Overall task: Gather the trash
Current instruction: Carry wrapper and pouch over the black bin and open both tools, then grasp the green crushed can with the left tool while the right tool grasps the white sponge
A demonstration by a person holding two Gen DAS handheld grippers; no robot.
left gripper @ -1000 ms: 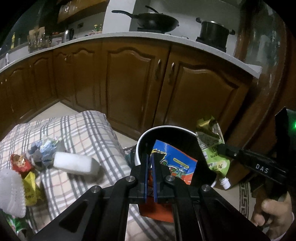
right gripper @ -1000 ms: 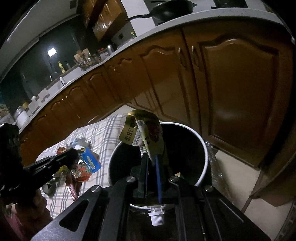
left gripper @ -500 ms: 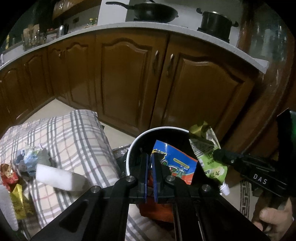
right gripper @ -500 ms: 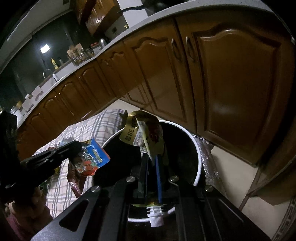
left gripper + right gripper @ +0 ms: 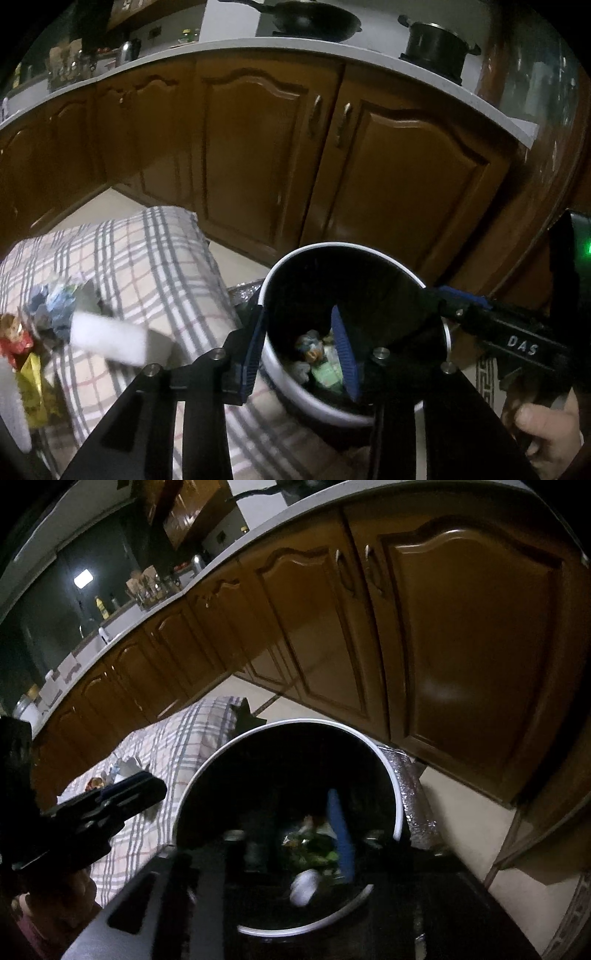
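A round bin with a white rim (image 5: 354,247) (image 5: 295,723) stands on the floor beside a plaid cushion. My left gripper (image 5: 299,350) is open and empty over the bin's near rim. The blue-red snack bag and green pouch (image 5: 321,363) lie inside the bin. My right gripper (image 5: 291,845) is open and empty above the bin, blurred; the green pouch (image 5: 314,853) with its white cap lies below it. The right gripper also shows in the left wrist view (image 5: 458,299), at the bin's right rim. More wrappers (image 5: 22,339) and a white block (image 5: 107,341) lie on the cushion.
The plaid cushion (image 5: 147,266) lies left of the bin. Brown kitchen cabinets (image 5: 258,155) stand behind, with a wok and a pot on the counter. A foil-like mat (image 5: 413,786) lies under the bin on the tiled floor.
Both grippers have opened. The blue-red snack bag and the green pouch have dropped from them into the bin.
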